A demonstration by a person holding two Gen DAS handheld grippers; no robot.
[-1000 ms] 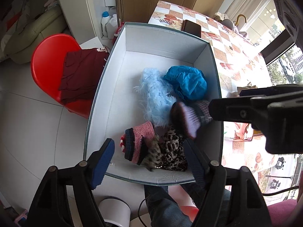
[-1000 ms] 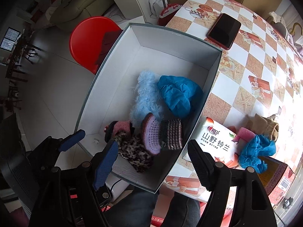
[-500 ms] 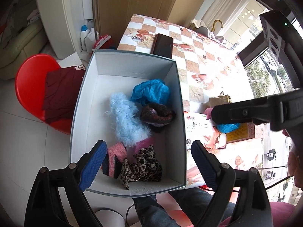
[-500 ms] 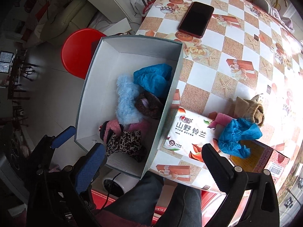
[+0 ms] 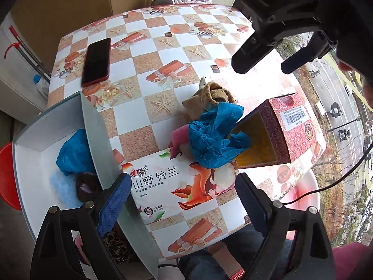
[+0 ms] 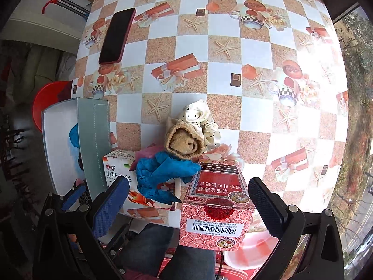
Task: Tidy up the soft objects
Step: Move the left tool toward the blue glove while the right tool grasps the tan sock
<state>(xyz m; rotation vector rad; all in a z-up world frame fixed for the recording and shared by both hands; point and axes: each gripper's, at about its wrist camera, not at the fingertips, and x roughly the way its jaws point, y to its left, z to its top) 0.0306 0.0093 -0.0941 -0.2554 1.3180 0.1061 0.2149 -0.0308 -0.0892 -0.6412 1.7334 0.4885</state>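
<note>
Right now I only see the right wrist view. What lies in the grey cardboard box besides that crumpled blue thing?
Observer: Just below the crumpled blue cloth in the grey cardboard box lies a pale blue fluffy piece.
Operator: And the red patterned carton, is it sealed all round?
Observer: Seemingly not. In the left wrist view, one end of the red patterned carton looks open, with a yellow inside.

Crumpled blue cloth (image 6: 160,177) draped over tissue pack (image 6: 121,175), touching rolled tan sock (image 6: 183,141). Cream dotted cloth (image 6: 200,121) behind sock; pink cloth (image 5: 178,137) under the blue. Box (image 5: 98,135) beside pack holds blue, pale fluffy, dark and leopard pieces.
</note>
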